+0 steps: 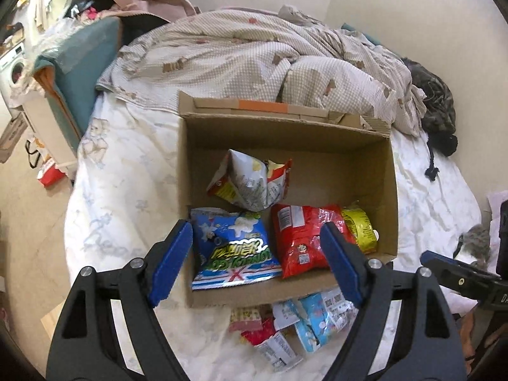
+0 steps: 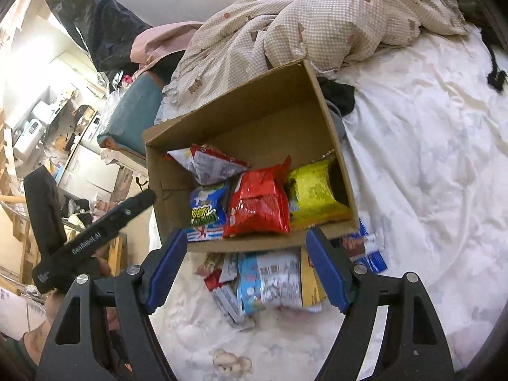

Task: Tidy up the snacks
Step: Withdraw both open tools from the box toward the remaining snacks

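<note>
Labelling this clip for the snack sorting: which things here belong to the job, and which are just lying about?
Job:
cardboard box
blue bag
red bag
yellow bag
white bag
loose packets in front of the box
left tongs, right tongs, both open

Lying about:
checked duvet
teal cushion

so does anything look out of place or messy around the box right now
Yes. A loose heap of snack packets lies on the bedsheet just outside the cardboard box's near wall, not yet packed. Inside, the white crumpled bag sits tilted atop the neater row of blue, red and yellow bags.
</note>
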The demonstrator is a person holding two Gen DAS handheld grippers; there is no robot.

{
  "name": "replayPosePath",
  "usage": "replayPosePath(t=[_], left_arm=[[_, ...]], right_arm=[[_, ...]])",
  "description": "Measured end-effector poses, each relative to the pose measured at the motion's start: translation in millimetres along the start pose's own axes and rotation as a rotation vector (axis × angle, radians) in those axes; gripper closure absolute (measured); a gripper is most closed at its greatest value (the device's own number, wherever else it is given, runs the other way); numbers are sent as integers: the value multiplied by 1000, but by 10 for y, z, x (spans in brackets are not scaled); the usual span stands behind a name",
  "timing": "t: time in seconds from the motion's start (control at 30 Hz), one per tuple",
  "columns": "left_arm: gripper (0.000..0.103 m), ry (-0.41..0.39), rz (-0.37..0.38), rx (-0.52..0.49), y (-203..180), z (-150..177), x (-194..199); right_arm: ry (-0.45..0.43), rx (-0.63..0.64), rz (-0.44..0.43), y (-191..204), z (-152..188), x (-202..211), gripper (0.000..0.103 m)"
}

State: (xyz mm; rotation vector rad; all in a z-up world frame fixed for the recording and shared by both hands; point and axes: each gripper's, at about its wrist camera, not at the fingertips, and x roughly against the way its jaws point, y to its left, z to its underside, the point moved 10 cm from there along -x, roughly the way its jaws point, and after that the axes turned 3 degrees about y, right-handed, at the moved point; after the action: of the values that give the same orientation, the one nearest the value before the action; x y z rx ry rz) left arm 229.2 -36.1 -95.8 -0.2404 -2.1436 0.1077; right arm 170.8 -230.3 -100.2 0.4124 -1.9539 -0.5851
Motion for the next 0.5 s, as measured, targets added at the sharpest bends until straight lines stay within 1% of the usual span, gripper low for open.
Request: replayPosePath(t=[0.07, 0.13, 0.27, 0.4, 0.5], left_arm=[[23, -26, -24, -4, 36, 38, 88], [23, -35, -50, -2, 77, 123, 149], [23, -21, -21, 6, 56, 274, 242], [23, -19, -46, 9, 97, 430, 344], [23, 4, -64, 27, 152, 566, 380]], right_arm=[[-3, -7, 3, -9, 55, 45, 23], [-7, -15, 5, -22, 115, 90, 23], [-13, -30, 12, -37, 245, 163, 23], [-17, -27, 27, -33, 328, 218, 23], [-18, -25, 34, -43, 388, 247, 23]])
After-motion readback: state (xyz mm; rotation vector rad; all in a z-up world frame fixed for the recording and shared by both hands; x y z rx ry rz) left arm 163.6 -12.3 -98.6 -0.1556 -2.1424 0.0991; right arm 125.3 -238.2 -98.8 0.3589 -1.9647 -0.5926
